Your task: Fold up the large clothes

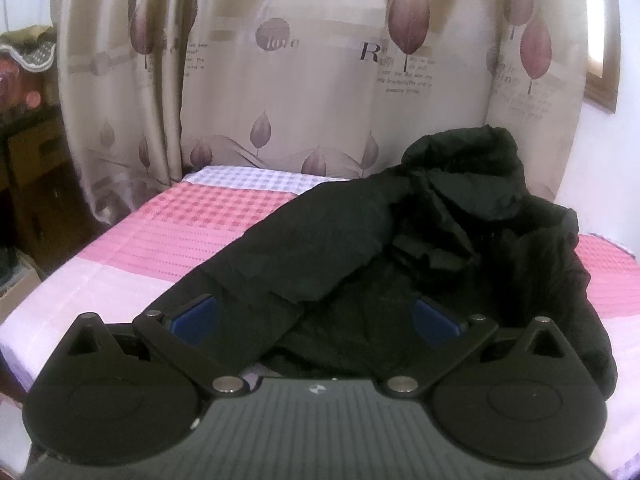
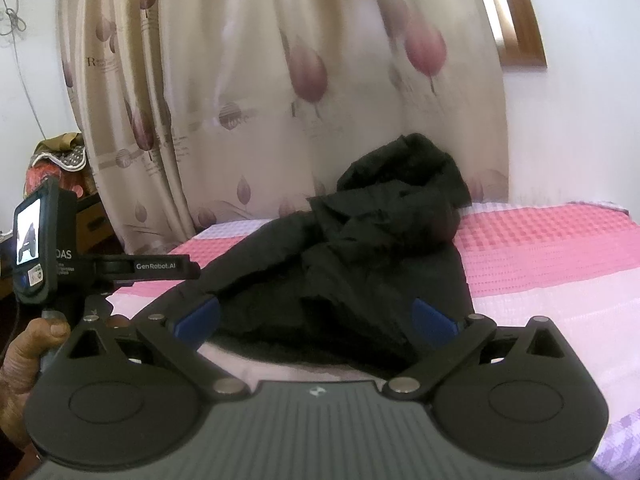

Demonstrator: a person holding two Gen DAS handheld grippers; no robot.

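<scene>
Black jacket [image 1: 400, 248] lies crumpled on the bed [image 1: 140, 248], hood at 1 o'clock. Left gripper [image 1: 316, 316] and right gripper [image 2: 316, 316] both spread wide, empty. Fabric judged soft, bulky, slippery; grasp sleeve cuff or hem.

The left gripper [image 1: 316, 318] is held low and level, pointing forward, its two blue-padded fingers [image 1: 198, 318] spread wide apart with nothing pinched between them. The right gripper [image 2: 316, 320] sits in the same pose, its blue pads [image 2: 434, 322] equally far apart and gripping nothing. In the right wrist view the left gripper appears side-on at the left edge, the person's left hand [image 2: 28, 354] wrapped around its handle.
</scene>
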